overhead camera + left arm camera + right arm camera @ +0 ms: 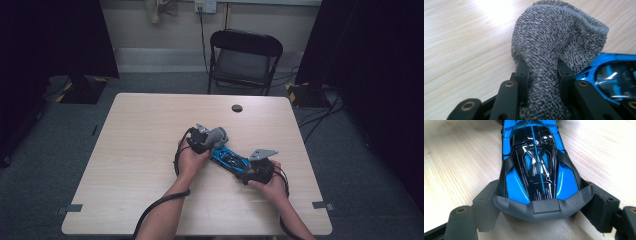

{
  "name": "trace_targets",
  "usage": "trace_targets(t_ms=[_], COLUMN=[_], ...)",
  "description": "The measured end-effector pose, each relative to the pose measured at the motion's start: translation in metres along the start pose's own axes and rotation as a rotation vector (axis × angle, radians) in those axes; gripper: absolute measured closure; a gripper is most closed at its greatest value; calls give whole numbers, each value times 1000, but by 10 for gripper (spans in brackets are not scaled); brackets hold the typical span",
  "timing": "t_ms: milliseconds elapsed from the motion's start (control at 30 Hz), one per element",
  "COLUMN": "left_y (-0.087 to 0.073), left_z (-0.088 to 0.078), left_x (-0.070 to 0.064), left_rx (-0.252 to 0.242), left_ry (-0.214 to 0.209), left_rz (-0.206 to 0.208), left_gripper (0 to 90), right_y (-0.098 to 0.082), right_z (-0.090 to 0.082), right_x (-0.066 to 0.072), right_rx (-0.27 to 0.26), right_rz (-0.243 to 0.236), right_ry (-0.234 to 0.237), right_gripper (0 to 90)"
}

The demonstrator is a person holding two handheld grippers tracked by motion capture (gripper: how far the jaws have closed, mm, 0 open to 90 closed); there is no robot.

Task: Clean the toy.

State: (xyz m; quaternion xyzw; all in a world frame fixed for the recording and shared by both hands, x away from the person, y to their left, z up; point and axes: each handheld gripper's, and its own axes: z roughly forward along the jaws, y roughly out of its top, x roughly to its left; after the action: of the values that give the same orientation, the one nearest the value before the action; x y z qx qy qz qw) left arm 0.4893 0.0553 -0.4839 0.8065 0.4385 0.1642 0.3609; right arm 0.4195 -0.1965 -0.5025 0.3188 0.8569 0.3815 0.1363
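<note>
At the bottom of the left gripper view, the left gripper point(543, 72) has its 2 jaws clamped on a bunched grey cloth point(556, 42), lying left of centre in the high view against the blue toy car point(229, 159). Right of it, the right gripper point(541, 202) grips the car's end, jaws wide. Wiping looks underway; the glossy body point(536, 162) probably remains.

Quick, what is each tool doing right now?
Left tool: shut on the grey cloth.
Right tool: jaws wide, clamped on the blue toy car.
</note>
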Motion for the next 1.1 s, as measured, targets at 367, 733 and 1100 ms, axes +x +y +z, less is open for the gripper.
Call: trace_targets(t_ms=[367, 733, 1100], left_y=[-5, 13, 25], left_z=[-8, -33, -40], left_x=[12, 2, -33], left_rx=[18, -52, -75], left_ry=[27, -17, -114], left_rz=[-20, 7, 54], left_gripper=[691, 691, 691], right_y=[0, 0, 0], right_z=[0, 0, 0], right_x=[0, 0, 0], right_rx=[0, 0, -1], right_rz=[0, 0, -1], right_ry=[0, 0, 0], right_gripper=[235, 235, 235])
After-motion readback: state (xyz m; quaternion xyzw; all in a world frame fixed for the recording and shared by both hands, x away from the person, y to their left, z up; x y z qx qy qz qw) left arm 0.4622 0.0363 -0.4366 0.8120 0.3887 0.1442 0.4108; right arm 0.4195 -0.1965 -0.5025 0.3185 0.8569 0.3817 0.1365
